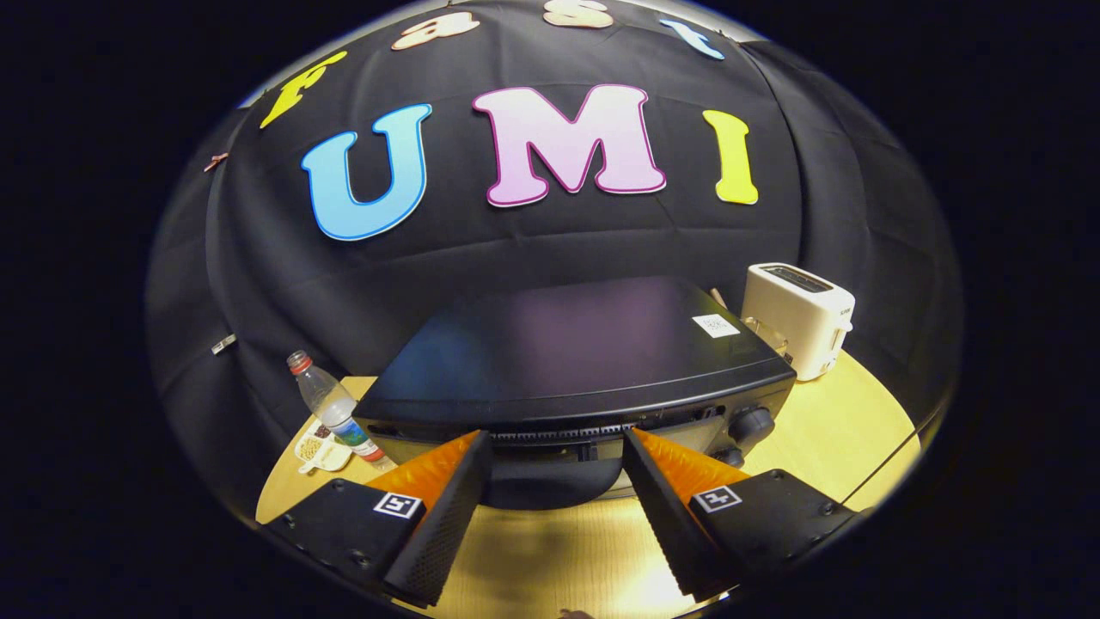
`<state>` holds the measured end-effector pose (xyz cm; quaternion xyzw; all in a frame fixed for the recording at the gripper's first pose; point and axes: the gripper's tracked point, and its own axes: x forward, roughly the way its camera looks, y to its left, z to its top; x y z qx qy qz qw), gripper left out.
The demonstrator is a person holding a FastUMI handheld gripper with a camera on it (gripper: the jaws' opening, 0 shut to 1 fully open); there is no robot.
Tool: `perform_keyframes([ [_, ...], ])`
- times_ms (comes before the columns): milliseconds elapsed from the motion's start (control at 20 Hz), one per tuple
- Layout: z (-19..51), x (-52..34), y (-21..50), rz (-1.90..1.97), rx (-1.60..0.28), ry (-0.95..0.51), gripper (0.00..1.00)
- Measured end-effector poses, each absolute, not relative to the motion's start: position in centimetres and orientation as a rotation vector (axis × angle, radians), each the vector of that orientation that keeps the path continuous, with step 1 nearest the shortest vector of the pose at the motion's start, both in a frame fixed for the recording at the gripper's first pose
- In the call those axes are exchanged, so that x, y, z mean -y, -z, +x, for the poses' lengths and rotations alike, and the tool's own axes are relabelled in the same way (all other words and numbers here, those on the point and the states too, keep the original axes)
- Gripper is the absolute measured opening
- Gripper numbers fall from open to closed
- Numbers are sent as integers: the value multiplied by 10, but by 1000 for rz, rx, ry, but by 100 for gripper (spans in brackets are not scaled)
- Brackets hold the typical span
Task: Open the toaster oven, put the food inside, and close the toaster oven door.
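gripper (557, 447) jaws apart, empty, flanking the oven (576, 361) front top edge; handle likely there, dark, hard to tell. door looks rigid, hinged, heavy-ish: take the handle mid-span. beyond on the surface (859, 421): bottle (333, 407) upright, small dish (320, 450) holding bits of food, toaster (799, 314) right.

A light wooden table (825, 430) is seen carrying a black toaster oven (571, 361) at its centre. A white toaster (799, 314) stands at 2 o'clock from it; a plastic bottle (331, 404) and small snack packet (320, 449) at 9 o'clock.
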<state>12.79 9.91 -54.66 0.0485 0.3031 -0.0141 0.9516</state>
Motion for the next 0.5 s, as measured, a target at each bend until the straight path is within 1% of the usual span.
perform_keyframes([
  [500,59,-96,565,29,-757,-1,97],
])
